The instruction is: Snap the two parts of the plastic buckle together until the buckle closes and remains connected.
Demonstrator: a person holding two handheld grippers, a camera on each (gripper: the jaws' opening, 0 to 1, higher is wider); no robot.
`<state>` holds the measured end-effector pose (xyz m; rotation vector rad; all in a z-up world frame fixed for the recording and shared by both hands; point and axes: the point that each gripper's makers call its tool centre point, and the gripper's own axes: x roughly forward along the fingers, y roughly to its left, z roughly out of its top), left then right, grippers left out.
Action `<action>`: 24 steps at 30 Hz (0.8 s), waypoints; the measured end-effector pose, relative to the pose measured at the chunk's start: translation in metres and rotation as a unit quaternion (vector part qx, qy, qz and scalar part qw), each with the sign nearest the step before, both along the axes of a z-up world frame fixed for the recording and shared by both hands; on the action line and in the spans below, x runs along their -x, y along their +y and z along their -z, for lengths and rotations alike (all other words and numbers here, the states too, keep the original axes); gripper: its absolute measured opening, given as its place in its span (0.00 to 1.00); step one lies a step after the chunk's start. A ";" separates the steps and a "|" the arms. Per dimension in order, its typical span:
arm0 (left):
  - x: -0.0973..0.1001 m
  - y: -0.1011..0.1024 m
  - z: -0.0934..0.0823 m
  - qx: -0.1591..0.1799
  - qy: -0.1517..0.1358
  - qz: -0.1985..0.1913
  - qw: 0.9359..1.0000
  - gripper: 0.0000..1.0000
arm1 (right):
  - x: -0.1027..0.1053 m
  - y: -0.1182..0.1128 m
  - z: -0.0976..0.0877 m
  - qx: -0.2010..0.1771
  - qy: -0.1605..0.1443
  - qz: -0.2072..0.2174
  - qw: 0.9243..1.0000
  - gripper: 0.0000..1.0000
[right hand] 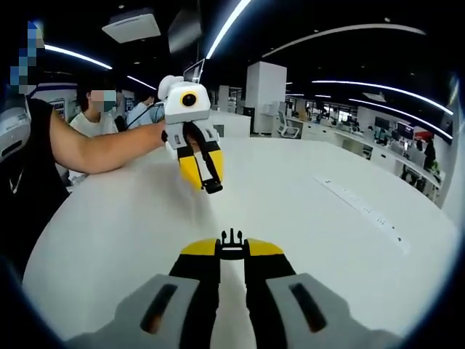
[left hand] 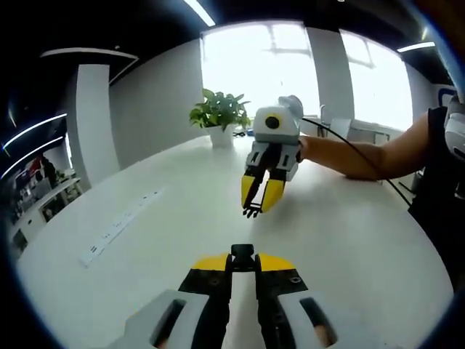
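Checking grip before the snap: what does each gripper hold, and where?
Left gripper pinches the socket half's rear; right gripper pinches the pronged half's base.

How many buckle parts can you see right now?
2: the pronged part in the right gripper, the socket part in the left gripper, apart above the table.

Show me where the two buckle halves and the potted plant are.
pronged buckle half (right hand: pixel 231 243), right gripper view, its prongs above the right gripper's shut jaws.
socket buckle half (left hand: pixel 243 257), left gripper view, its body between the left gripper's jaws.
potted plant (left hand: pixel 219 110), left gripper view, its leaves.
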<state>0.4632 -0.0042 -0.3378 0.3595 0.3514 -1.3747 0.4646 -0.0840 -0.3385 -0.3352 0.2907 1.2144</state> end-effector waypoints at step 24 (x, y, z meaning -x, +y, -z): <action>0.005 0.006 0.002 -0.002 0.004 -0.005 1.000 0.10 | 0.009 0.003 -0.003 -0.005 -0.001 -0.005 1.000 0.11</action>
